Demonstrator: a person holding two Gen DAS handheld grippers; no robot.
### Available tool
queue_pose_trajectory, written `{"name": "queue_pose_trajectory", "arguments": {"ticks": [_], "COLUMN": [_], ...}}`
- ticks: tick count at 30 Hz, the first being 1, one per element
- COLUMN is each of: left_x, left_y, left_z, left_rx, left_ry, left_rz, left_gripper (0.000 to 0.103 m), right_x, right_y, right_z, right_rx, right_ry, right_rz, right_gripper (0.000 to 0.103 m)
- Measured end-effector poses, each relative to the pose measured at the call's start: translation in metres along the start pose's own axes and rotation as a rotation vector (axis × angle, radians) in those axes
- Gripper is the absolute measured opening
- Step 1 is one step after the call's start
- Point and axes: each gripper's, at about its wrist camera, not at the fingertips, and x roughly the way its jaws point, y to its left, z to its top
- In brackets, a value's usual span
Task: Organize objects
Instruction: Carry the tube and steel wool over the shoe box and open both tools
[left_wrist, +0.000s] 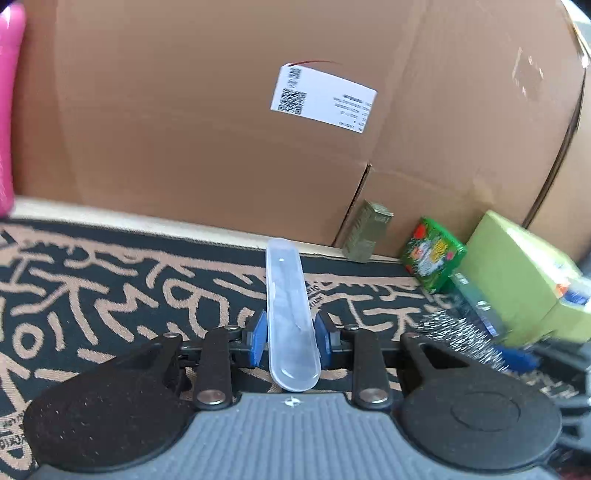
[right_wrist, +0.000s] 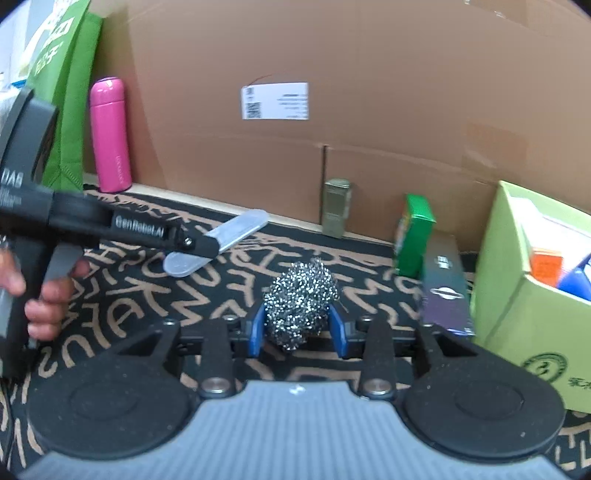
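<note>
Pickup step appears complete on both sides. The left gripper has its jaws pinching a clear plastic case, held off the patterned mat. The right gripper has its jaws closed on a steel wool scourer; whether the scourer is lifted clear of the mat cannot be confirmed. Next move, in my judgement: carry each item to the green box at right, clearing the upright packets beside it.

The setting appears domestic, a storage corner. A black woven rug with tan line patterns covers the surface. Large brown cardboard cartons stand behind it. Beside them stand a pink insulated bottle and a green shopping bag.
</note>
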Motion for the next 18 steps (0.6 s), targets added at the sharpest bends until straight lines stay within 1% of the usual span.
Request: {"name": "queue_pose_trajectory", "arguments": {"ticks": [2, 3, 4, 6, 8, 9, 10, 11, 14, 16, 17, 18], "left_x": [0.001, 0.003, 0.007, 0.015, 0.02, 0.02, 0.019, 0.02, 0.019, 0.019, 0.017, 0.018], "left_y": [-0.005, -0.005, -0.005, -0.008, -0.01, -0.01, -0.011, -0.011, -0.011, -0.009, -0.009, -0.011], "left_z": [0.001, 0.002, 0.003, 0.009, 0.01, 0.01, 0.01, 0.01, 0.01, 0.01, 0.009, 0.009], "left_rx": [0.006, 0.0, -0.002, 0.002, 0.014, 0.019, 0.023, 0.028, 0.027, 0.017, 0.01, 0.012], "left_ry": [-0.007, -0.016, -0.023, -0.022, -0.016, -0.018, -0.014, -0.007, -0.01, -0.012, -0.013, -0.013], "left_rz": [0.012, 0.023, 0.044, 0.083, 0.09, 0.089, 0.078, 0.073, 0.078, 0.076, 0.065, 0.065], "left_gripper": [0.048, 0.063, 0.067, 0.066, 0.065, 0.057, 0.041, 0.037, 0.037, 0.05, 0.051, 0.05], "right_x": [0.001, 0.002, 0.004, 0.006, 0.006, 0.007, 0.008, 0.01, 0.013, 0.013, 0.013, 0.014], "right_y": [-0.005, -0.007, -0.008, -0.01, -0.01, -0.01, -0.009, -0.009, -0.008, -0.01, -0.011, -0.012], "right_z": [-0.001, -0.001, -0.001, 0.0, 0.0, 0.001, 0.001, 0.001, -0.001, -0.001, -0.001, -0.001], "right_rx": [0.019, 0.023, 0.029, 0.037, 0.036, 0.039, 0.043, 0.047, 0.057, 0.069, 0.076, 0.084], "right_ry": [0.0, 0.009, 0.014, 0.017, 0.013, 0.012, 0.015, 0.02, 0.033, 0.031, 0.032, 0.037], "right_rz": [-0.009, -0.009, -0.006, 0.0, 0.0, -0.001, -0.001, -0.001, -0.012, -0.015, -0.014, -0.011], "right_gripper": [0.041, 0.042, 0.043, 0.044, 0.047, 0.047, 0.047, 0.047, 0.047, 0.047, 0.047, 0.043]}}
